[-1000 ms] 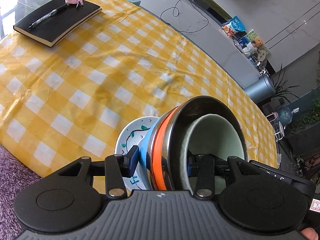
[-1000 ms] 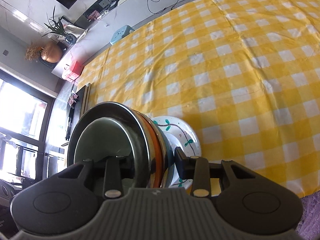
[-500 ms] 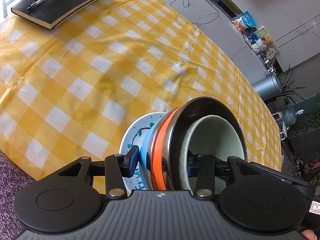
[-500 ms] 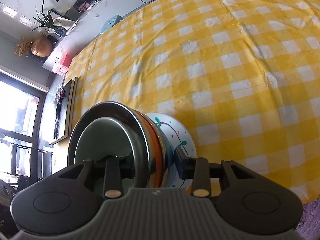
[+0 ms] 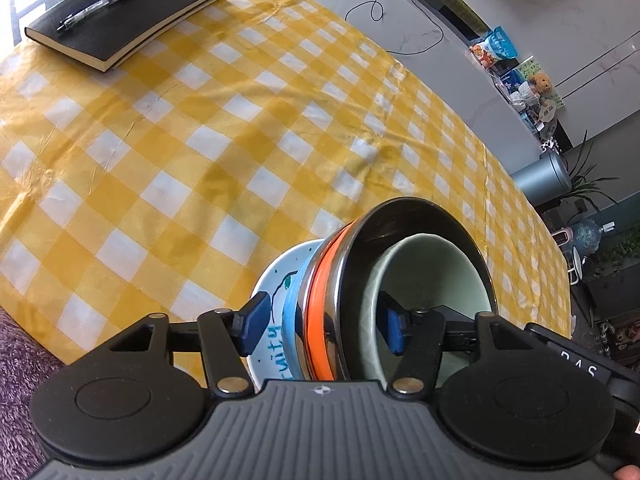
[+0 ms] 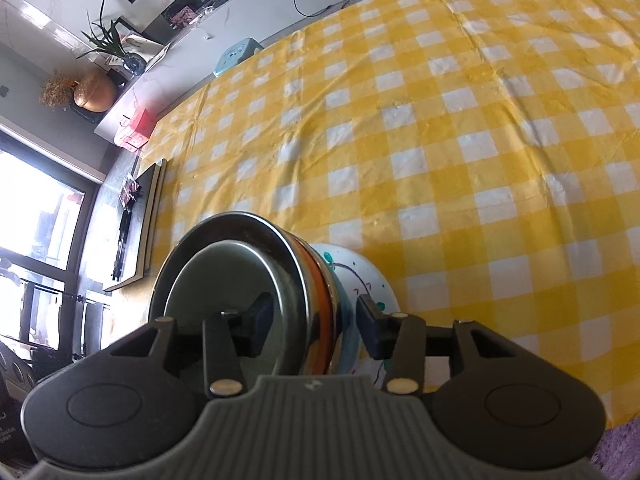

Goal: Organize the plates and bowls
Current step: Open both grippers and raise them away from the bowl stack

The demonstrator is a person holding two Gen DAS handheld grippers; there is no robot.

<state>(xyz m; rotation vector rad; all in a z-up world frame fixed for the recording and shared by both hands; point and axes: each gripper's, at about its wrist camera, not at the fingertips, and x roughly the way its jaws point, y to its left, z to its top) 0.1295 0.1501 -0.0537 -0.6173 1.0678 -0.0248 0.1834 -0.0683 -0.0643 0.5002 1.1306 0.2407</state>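
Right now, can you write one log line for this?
left tool: open, just released | right tool: open, just released | stacked bowls: between pads, on painted plate | next: withdraw

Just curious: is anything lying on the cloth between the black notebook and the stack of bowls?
No. In the left wrist view, only bare checked cloth stretches between the notebook and the bowls.

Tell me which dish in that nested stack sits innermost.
The pale green bowl, nested inside the steel bowl. The orange and blue dishes show only as rims outside the steel one, and the white painted plate sits outermost.
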